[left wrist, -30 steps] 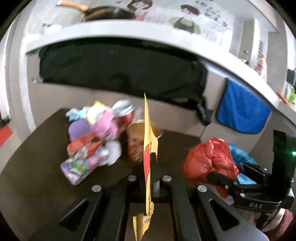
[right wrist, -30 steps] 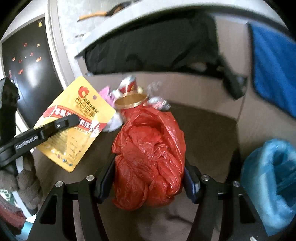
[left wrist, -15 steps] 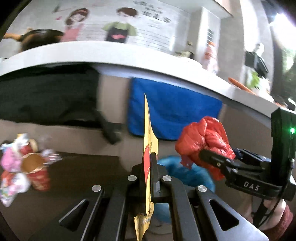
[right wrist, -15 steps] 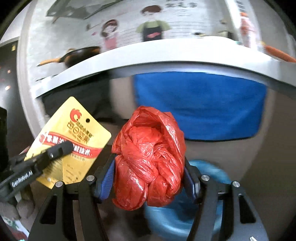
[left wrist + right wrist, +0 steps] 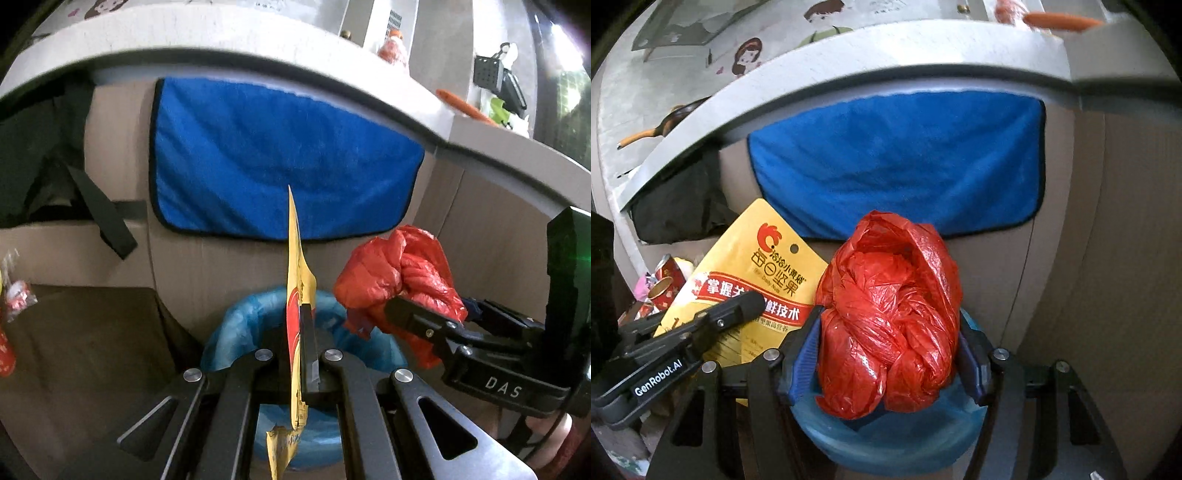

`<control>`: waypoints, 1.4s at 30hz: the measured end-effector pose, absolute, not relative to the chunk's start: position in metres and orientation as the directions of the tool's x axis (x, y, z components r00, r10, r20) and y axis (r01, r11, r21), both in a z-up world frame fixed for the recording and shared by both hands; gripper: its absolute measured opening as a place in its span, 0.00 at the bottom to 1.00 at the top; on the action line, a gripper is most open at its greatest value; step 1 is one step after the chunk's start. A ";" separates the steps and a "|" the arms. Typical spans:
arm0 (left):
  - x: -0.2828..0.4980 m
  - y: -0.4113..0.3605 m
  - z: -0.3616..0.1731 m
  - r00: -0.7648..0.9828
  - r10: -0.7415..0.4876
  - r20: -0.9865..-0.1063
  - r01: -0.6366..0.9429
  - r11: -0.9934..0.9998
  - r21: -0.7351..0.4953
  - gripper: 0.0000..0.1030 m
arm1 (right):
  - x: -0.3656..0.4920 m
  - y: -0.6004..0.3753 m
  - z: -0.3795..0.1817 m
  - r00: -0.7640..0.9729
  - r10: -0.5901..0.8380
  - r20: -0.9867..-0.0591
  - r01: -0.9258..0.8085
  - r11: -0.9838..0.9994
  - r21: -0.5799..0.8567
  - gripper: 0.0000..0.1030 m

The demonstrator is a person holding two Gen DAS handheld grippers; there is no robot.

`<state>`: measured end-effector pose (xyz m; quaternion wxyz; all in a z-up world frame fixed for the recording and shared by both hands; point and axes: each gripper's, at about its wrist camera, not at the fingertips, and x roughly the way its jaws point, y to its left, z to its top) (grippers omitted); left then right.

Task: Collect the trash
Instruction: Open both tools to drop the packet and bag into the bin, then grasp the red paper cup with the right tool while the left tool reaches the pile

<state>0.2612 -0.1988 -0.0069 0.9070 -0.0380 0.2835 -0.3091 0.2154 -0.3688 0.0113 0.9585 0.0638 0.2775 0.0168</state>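
My left gripper (image 5: 300, 343) is shut on a flat yellow snack pouch (image 5: 295, 295), seen edge-on in the left wrist view and face-on as the yellow snack pouch (image 5: 753, 280) in the right wrist view. My right gripper (image 5: 888, 343) is shut on a crumpled red plastic bag (image 5: 890, 325), its blue pads pressing both sides. The same red bag (image 5: 399, 277) shows at the right of the left wrist view. Both hang over a bin lined with a blue bag (image 5: 240, 325), whose rim (image 5: 886, 446) lies just beneath the red bag.
A blue towel (image 5: 280, 158) hangs on the beige panel behind the bin, under a grey counter edge (image 5: 258, 62). A pile of cans and wrappers (image 5: 661, 284) stays on the brown table (image 5: 74, 350) at the left. A black bag (image 5: 683, 199) hangs at the far left.
Both grippers swung right, away from the trash pile on the table, to above the blue-lined bin. Each keeps its hold on its item.
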 end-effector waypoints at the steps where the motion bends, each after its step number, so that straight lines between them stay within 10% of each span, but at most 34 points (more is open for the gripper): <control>1: 0.264 -0.199 -0.010 0.643 -0.584 -0.496 0.537 0.805 -0.252 0.00 | 0.219 -0.368 0.009 0.843 0.068 -0.533 0.006 0.991 0.136 0.59; 16: 0.293 -0.205 -0.028 0.598 -0.623 -0.504 0.533 0.779 -0.331 0.00 | 0.242 -0.383 -0.022 0.816 0.071 -0.574 0.043 0.982 0.183 0.60; 19: 0.302 -0.205 -0.031 0.567 -0.658 -0.495 0.552 0.750 -0.365 0.24 | 0.243 -0.387 -0.023 0.824 0.067 -0.563 0.052 0.980 0.192 0.66; 21: 0.308 -0.201 -0.032 0.549 -0.677 -0.490 0.548 0.734 -0.401 0.56 | 0.245 -0.387 -0.024 0.826 0.052 -0.561 0.065 0.980 0.186 0.69; 42: 0.248 -0.014 0.003 0.797 -0.356 -0.487 0.312 0.934 -0.173 0.58 | 0.208 -0.320 0.014 0.859 0.091 -0.504 -0.036 0.993 0.116 0.69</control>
